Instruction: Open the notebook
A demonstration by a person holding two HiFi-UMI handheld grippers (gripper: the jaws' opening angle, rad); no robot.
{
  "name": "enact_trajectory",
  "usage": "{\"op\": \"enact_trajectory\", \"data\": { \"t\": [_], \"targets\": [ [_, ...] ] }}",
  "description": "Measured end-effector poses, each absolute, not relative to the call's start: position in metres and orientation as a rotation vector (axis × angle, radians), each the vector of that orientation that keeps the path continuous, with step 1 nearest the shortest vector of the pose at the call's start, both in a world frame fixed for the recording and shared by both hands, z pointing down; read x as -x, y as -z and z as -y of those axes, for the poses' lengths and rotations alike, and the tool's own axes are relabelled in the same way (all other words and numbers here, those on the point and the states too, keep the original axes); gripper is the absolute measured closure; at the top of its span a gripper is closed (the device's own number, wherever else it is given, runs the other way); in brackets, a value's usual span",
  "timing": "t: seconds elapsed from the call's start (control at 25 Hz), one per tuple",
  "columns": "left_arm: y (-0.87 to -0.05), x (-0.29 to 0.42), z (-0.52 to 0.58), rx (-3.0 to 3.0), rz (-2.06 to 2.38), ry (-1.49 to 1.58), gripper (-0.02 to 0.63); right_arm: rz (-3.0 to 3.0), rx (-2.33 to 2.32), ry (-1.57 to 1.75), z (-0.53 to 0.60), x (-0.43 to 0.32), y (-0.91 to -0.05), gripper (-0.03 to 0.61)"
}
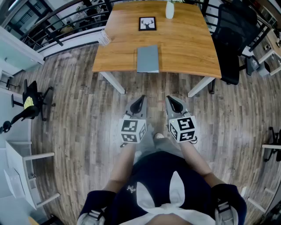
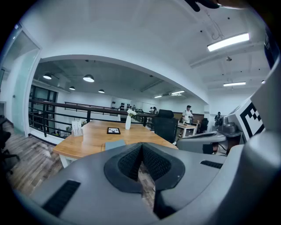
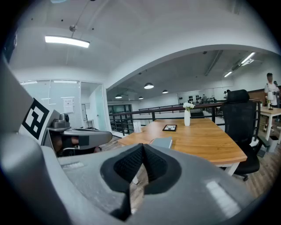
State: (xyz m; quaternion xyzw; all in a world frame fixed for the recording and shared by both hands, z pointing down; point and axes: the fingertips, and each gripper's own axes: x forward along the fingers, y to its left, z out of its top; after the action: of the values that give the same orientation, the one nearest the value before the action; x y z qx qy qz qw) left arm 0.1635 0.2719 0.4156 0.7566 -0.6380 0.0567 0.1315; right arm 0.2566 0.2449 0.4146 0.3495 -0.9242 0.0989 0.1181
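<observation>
A closed grey-blue notebook lies at the near edge of the wooden table; it also shows as a flat slab in the left gripper view and the right gripper view. My left gripper and right gripper hover side by side over the floor, well short of the table. Both point toward the table with jaws pressed together and nothing between them.
On the table stand a framed picture, a white vase and a card holder. A black office chair sits at the table's right. White table legs stand below the near edge. Railings run behind.
</observation>
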Motion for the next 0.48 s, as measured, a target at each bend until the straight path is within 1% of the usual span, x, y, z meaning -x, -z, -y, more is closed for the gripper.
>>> {"op": "enact_trajectory", "data": {
  "t": [0.48],
  "targets": [
    [-0.424, -0.124, -0.204, -2.245, 1.822, -0.203, 0.597, 2.73, -1.033, -0.311, -0.176, -0.215, -0.42, 0.58]
  ]
}}
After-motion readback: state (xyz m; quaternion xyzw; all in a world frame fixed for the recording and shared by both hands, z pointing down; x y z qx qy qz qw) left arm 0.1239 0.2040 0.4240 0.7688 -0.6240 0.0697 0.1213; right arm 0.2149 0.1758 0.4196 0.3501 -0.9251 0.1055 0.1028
